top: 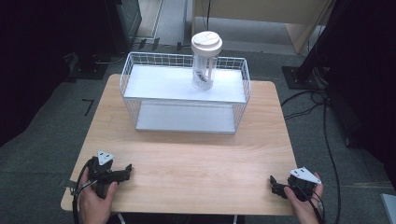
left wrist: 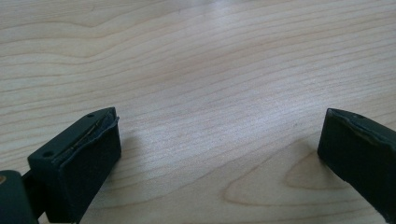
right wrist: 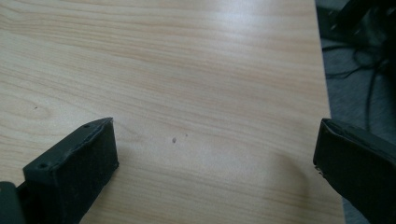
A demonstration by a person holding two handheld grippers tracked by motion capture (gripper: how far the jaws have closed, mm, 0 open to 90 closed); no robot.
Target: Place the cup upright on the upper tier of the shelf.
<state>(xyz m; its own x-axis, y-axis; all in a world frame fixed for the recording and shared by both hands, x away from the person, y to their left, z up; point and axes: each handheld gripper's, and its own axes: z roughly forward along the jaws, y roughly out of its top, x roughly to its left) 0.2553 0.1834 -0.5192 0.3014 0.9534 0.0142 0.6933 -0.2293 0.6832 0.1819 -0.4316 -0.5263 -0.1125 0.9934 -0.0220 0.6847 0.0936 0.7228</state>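
A white wire rack (top: 140,77) with two white shelves stands at the far middle of the wooden table (top: 187,154). On its upper shelf stands a clear tumbler (top: 204,70) with a white lid, upright, something dark inside it. My left gripper (top: 126,170) rests at the table's near left corner, held by a hand, jaws wide apart over bare wood (left wrist: 219,126). My right gripper (top: 274,184) rests at the near right corner, also open and holding nothing, with bare wood and the table's right edge between its jaws (right wrist: 217,135).
Black cables (top: 327,135) trail over the grey floor right of the table. A dark stand base (top: 294,74) sits at the back right and dark equipment (top: 123,18) at the back left. Wood between rack and grippers is bare.
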